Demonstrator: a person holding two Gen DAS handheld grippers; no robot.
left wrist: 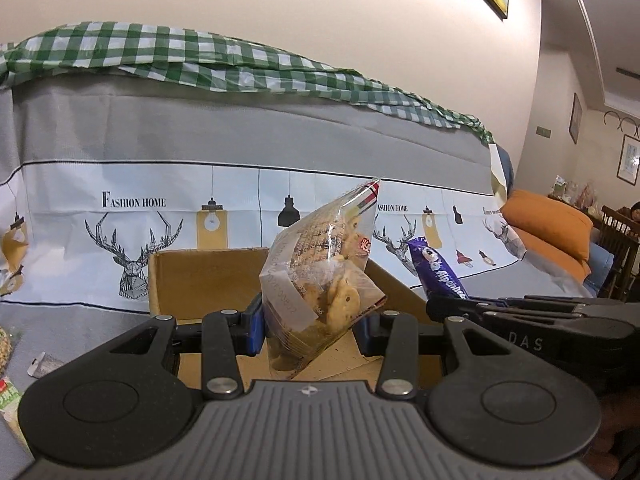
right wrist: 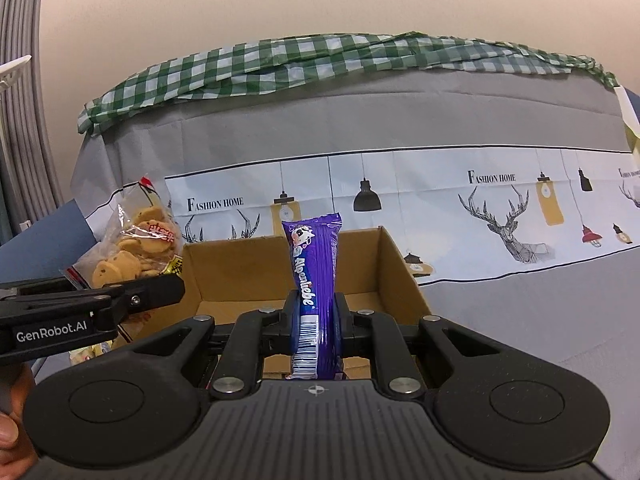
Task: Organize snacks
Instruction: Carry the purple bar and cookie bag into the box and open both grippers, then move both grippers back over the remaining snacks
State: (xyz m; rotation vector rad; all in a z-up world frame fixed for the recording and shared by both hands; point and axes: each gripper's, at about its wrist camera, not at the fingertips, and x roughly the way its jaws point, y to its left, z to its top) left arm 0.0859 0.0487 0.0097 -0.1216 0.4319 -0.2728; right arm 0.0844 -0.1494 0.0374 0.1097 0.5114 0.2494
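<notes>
My left gripper [left wrist: 310, 326] is shut on a clear bag of cookies [left wrist: 324, 276] and holds it upright over the open cardboard box [left wrist: 200, 280]. My right gripper [right wrist: 316, 320] is shut on a purple Alpenliebe candy roll [right wrist: 316, 276], held upright above the same box [right wrist: 248, 268]. The cookie bag [right wrist: 132, 244] and the left gripper [right wrist: 132, 300] show at the left of the right wrist view. The candy roll [left wrist: 436, 272] and the right gripper [left wrist: 460, 304] show at the right of the left wrist view.
The box stands on a grey cloth in front of a sofa back draped with a deer-print cover [left wrist: 132, 256] and a green checked cloth [left wrist: 200, 56]. Orange cushions [left wrist: 548, 232] lie to the right. Other snack packets [left wrist: 8, 396] lie at the left edge.
</notes>
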